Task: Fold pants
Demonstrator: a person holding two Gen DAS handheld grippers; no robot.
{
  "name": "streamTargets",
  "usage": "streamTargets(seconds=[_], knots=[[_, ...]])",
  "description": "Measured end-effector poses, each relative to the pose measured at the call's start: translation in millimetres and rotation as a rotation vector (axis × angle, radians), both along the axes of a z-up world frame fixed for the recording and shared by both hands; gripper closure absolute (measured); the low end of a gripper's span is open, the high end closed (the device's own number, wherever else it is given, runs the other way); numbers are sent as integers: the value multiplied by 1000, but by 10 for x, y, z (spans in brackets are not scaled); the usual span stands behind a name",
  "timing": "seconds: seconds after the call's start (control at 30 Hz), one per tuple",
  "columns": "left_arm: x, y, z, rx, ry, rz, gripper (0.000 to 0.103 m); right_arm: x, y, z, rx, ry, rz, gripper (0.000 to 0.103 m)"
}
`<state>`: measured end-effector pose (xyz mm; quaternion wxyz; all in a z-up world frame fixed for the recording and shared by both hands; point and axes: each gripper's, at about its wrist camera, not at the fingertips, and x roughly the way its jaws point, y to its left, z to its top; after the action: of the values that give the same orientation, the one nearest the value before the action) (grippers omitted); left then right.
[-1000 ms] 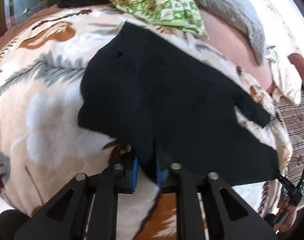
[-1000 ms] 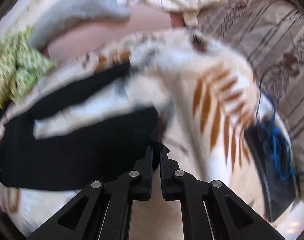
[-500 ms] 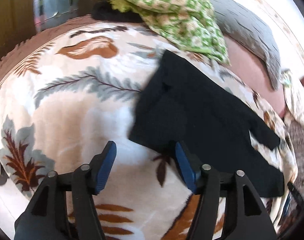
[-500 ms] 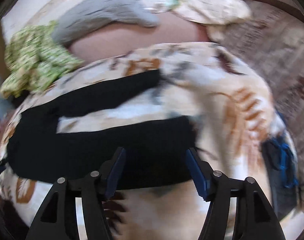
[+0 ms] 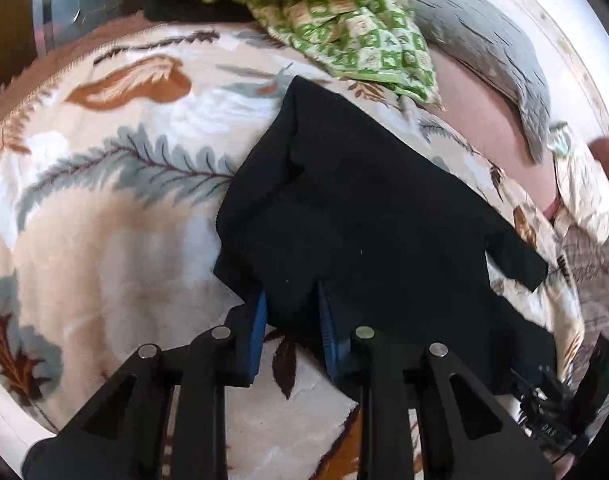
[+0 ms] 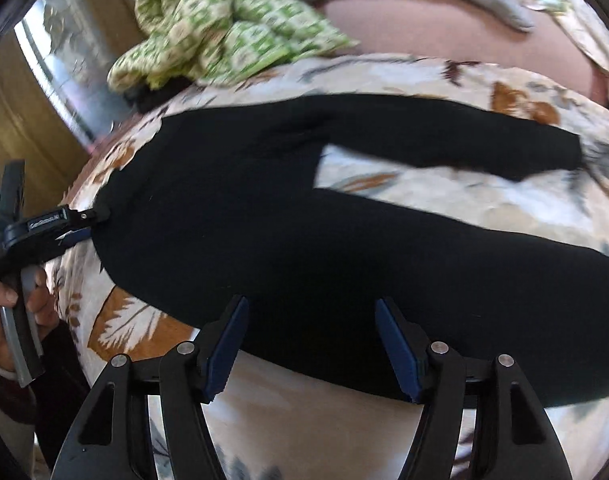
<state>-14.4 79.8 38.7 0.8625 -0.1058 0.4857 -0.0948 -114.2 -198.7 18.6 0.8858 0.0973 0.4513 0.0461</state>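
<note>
Both legs of the black pants [image 6: 304, 248] lie ahead — right gripper [image 6: 310, 340] agape.

You can make out small white lettering on the left gripper [image 6: 48, 220] body in your right wrist view and upside-down characters on the right gripper [image 5: 552, 428] in your left view, both too blurred to read.

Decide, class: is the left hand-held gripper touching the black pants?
Touching. In the left wrist view, the left hand-held gripper, its jaws just closed in, pinches a fold of the black pants between both blue pads.
</note>
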Motion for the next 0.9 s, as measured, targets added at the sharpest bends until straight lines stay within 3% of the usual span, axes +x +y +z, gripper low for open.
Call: streamTargets(seconds=[0.13,0.23,0.33,0.43,0.53,0.57,0.7,0.9], knots=[[-40,74,59,25,-2,-24,78,100,106,-65,-10,22,37,30],[-6,136,52,49,11,-29,61,140,192,-76,-76,26,70,27],[24,243,167,101,-22,3,49,182,156,45,-62,6,100,28],[173,368,262,84,-42,18,32,311,17,210,-84,-46,68,27],[425,373,323,59,-53,-13,26,561,-199,371,-127,-82,14,26],[516,357,325,57,-53,-24,20,651,-261,415,-134,-95,3,26],[982,232,295,33,-43,-84,18,1133,-510,506,-156,-109,-3,20],[1573,50,138,41,-6,-172,18,1746,-696,337,-263,-73,92,20]])
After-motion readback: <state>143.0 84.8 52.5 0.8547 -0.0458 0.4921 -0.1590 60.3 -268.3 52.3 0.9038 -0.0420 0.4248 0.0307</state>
